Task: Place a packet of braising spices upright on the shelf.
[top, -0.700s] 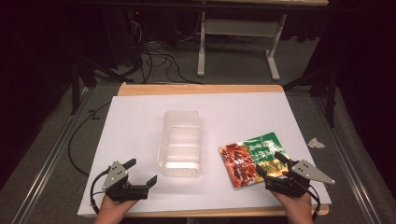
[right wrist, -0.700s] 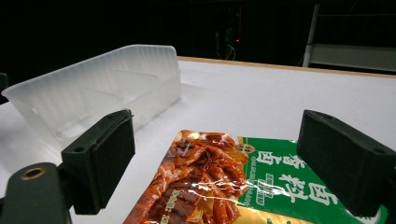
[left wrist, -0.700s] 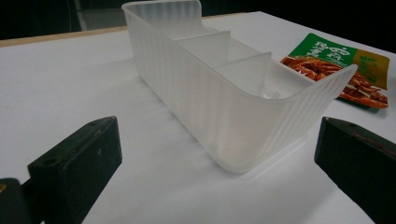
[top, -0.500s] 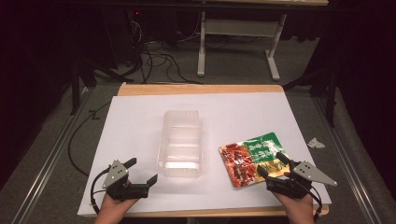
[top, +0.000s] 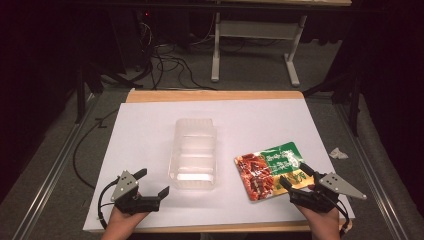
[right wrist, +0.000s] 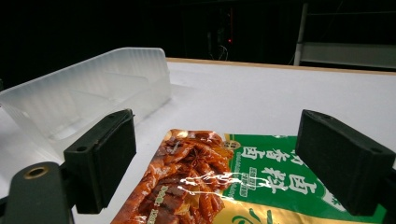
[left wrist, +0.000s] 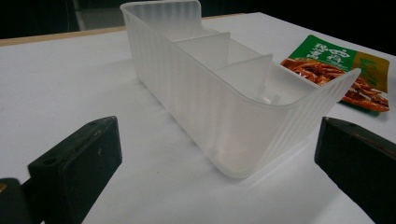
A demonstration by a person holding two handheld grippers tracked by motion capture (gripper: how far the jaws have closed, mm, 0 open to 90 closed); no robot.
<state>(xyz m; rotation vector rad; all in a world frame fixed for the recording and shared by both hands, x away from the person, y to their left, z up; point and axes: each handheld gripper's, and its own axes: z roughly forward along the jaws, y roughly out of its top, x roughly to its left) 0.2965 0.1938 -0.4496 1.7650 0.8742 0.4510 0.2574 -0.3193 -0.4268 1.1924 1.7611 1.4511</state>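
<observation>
A clear plastic tray (top: 194, 152) with dividers stands in the middle of the white table (top: 260, 120); its near rounded end (left wrist: 261, 121) faces my left gripper. A flat snack packet (top: 270, 168), red and green, lies to the tray's right. My left gripper (top: 151, 182) rests near the front left, open, a short way from the tray's near corner, nothing between its jaws. My right gripper (top: 294, 174) stands open over the packet's near edge, the packet (right wrist: 219, 186) lying flat below and between its jaws, the tray (right wrist: 93, 93) off to its left.
The white sheet covers a wooden tabletop, whose edge (top: 215, 95) shows at the back. A crumpled scrap (top: 338, 153) lies on the floor to the right. Cables (top: 165, 65) and a desk frame (top: 255, 45) stand beyond the table.
My right gripper has edged slightly forward over the packet's near edge. The left gripper, the tray and the packet have stayed in place.
</observation>
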